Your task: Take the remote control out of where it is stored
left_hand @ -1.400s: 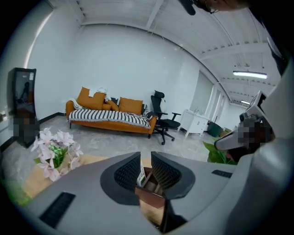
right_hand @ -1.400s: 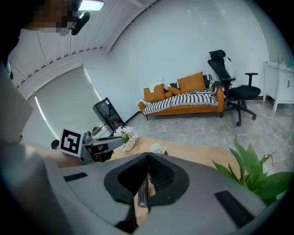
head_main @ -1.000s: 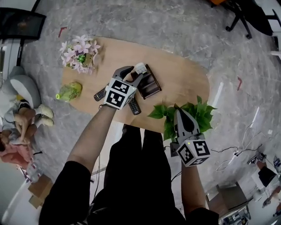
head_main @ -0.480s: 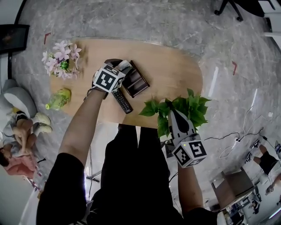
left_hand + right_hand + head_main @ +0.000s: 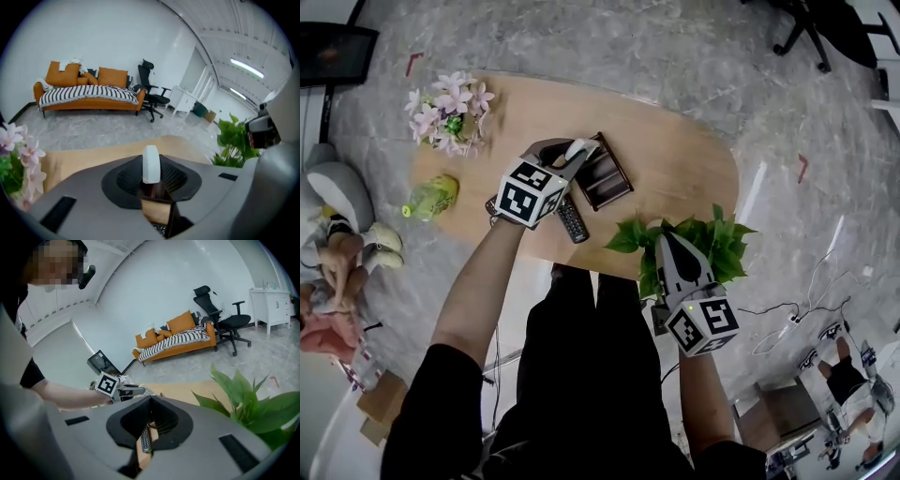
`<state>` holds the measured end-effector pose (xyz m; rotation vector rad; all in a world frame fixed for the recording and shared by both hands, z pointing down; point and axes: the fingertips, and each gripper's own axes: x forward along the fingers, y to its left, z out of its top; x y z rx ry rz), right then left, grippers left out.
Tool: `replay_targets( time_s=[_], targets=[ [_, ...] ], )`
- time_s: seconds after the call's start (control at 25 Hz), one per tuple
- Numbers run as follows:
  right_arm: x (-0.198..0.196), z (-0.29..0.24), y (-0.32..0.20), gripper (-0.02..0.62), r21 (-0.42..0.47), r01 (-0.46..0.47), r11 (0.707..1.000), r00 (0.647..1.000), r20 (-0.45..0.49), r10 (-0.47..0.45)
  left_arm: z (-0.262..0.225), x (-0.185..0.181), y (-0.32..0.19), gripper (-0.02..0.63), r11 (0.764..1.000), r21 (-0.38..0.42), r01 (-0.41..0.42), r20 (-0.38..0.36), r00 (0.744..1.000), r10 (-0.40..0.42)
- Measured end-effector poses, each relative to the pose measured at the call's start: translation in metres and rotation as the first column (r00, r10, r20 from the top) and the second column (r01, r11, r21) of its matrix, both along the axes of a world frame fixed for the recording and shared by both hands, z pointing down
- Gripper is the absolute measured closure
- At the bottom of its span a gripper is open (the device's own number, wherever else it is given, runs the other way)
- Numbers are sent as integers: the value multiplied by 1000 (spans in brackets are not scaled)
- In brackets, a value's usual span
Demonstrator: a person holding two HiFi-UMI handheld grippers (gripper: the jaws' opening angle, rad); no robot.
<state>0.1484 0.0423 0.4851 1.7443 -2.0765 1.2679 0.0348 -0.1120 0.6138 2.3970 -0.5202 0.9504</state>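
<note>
A: Over the wooden table (image 5: 675,159), what does the left gripper (image 5: 577,153) hold?

B: Its jaws have just been closing and now pinch the white remote control (image 5: 151,163), at the brown holder (image 5: 607,176). The right gripper (image 5: 668,240) is pressed together, empty, above the plant (image 5: 727,246).

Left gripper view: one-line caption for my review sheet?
Left tongs, just closed, grip a white remote upright above the wooden table, sofa behind.
</note>
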Motion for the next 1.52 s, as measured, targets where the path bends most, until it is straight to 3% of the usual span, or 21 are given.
replay_targets(
  time_s=[0.2,0.36,0.44,0.56,0.64,0.76,0.92,1.16,1.36,1.44,1.52],
  targets=[
    [-23,-2,-15,588,10,64,998,998,-2,-64,-40,-25,-13,499,981,-48,189,-195,961,-195],
    [-48,-4,-25,589,16,130,991,992,1,-130,-59,-53,-18,499,965,-51,256,-259,930,-261],
    [-62,-5,-28,589,17,163,986,987,3,-163,-62,-73,-21,499,944,-72,321,-290,899,-328],
    [-79,-2,-30,588,12,210,978,978,4,-210,-53,-113,-28,499,863,-183,471,-343,792,-505],
    [-88,2,-31,588,3,234,972,972,1,-234,-37,-138,-31,499,804,-239,544,-333,732,-594],
    [-95,8,-32,588,-13,248,969,969,-4,-248,-11,-160,-30,499,755,-290,589,-290,697,-655],
    [-99,15,-34,588,-34,253,967,967,-17,-254,28,-174,-34,499,655,-406,638,-244,614,-750],
    [-98,27,-36,588,-58,226,972,973,-39,-228,64,-174,-56,499,587,-458,667,-215,558,-802],
    [-99,36,-34,588,-87,209,974,976,-36,-213,87,-178,-64,499,478,-564,673,-197,453,-870],
    [-100,38,-31,589,-97,204,974,977,-33,-208,92,-177,-66,497,476,-571,669,-186,459,-869],
    [-101,41,-28,588,-108,199,974,979,-30,-203,101,-178,-67,497,485,-550,679,-149,492,-858]
  ],
)
